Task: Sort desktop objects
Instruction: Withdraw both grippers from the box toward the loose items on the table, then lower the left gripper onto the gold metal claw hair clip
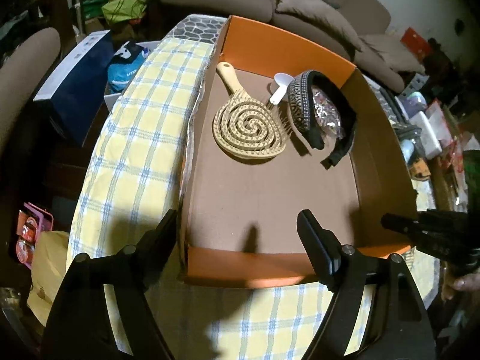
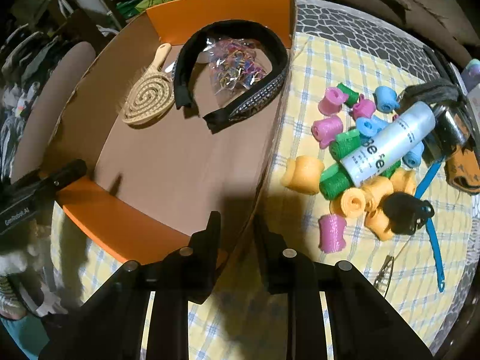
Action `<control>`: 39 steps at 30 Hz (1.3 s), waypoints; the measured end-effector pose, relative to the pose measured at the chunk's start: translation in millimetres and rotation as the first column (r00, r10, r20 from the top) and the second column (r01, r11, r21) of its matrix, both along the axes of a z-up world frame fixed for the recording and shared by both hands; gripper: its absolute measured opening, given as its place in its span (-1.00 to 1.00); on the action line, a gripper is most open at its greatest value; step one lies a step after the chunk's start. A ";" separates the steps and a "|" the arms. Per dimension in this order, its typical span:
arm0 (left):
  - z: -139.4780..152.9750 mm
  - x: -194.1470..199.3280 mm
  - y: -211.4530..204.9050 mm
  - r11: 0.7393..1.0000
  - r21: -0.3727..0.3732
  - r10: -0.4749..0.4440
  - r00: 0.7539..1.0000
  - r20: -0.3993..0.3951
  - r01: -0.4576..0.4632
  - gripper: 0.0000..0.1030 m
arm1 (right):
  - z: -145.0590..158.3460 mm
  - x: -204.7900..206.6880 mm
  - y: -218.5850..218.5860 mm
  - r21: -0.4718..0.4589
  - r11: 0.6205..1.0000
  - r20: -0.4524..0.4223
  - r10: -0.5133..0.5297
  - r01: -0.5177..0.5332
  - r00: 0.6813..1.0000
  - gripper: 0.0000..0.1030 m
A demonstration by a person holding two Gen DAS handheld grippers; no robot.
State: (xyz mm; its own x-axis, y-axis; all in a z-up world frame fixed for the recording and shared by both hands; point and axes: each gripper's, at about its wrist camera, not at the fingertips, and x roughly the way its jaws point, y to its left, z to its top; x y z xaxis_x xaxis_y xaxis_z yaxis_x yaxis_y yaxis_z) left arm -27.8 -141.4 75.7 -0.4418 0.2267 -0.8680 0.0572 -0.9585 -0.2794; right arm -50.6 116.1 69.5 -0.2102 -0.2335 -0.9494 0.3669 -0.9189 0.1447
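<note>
An orange cardboard box (image 1: 288, 45) (image 2: 210, 9) lies on the checked cloth. Inside lie a tan spiral hairbrush (image 1: 249, 129) (image 2: 147, 102), a black patterned headband (image 1: 300, 102) (image 2: 240, 102), a clear bag of small hair ties (image 1: 325, 114) (image 2: 234, 66) and a white scoop (image 1: 279, 90). My left gripper (image 1: 237, 225) is open and empty over the box's near end. My right gripper (image 2: 235, 225) is slightly open and empty, its fingers either side of the box's right wall. On the cloth to the right lies a pile of coloured foam rollers (image 2: 354, 165) with a white bottle (image 2: 387, 147) on top.
A black clip (image 2: 402, 213), a blue hairband (image 2: 432, 234) and a metal hair clip (image 2: 384, 273) lie near the rollers. A dark jar (image 2: 450, 129) stands behind the bottle. The other gripper shows at the left (image 2: 39, 186) and at the right (image 1: 429, 234). A sofa (image 1: 300, 3) stands behind the table.
</note>
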 end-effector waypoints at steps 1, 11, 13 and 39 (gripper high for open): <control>1.0 0.3 0.2 1.000 -0.001 -0.001 1.000 0.001 0.001 0.51 | 0.6 2.8 -0.2 0.005 1.000 0.000 0.006 -0.006 1.000 -0.54; 4.0 16.3 8.1 0.999 -0.033 -0.012 1.000 0.002 0.012 0.49 | -1.5 20.7 4.9 0.015 0.999 0.015 0.029 -0.029 0.999 -0.54; 3.4 19.6 9.0 0.999 -0.035 -0.011 1.000 -0.002 0.011 0.49 | -1.4 23.1 6.5 0.014 0.999 0.016 0.029 -0.029 0.999 -0.54; 87.3 84.8 69.1 0.955 -0.293 -0.032 0.972 -0.232 -0.039 0.74 | 45.5 65.6 145.5 -0.089 0.968 -0.115 -0.242 0.233 0.963 0.04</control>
State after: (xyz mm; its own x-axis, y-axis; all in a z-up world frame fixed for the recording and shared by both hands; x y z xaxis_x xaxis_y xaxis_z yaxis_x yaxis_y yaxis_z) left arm 57.0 -72.3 163.0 -0.6385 -0.0245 -0.7693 0.0283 -0.9996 0.0083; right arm 15.0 261.6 114.9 -0.3835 -0.2307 -0.8943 0.1584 -0.9704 0.1824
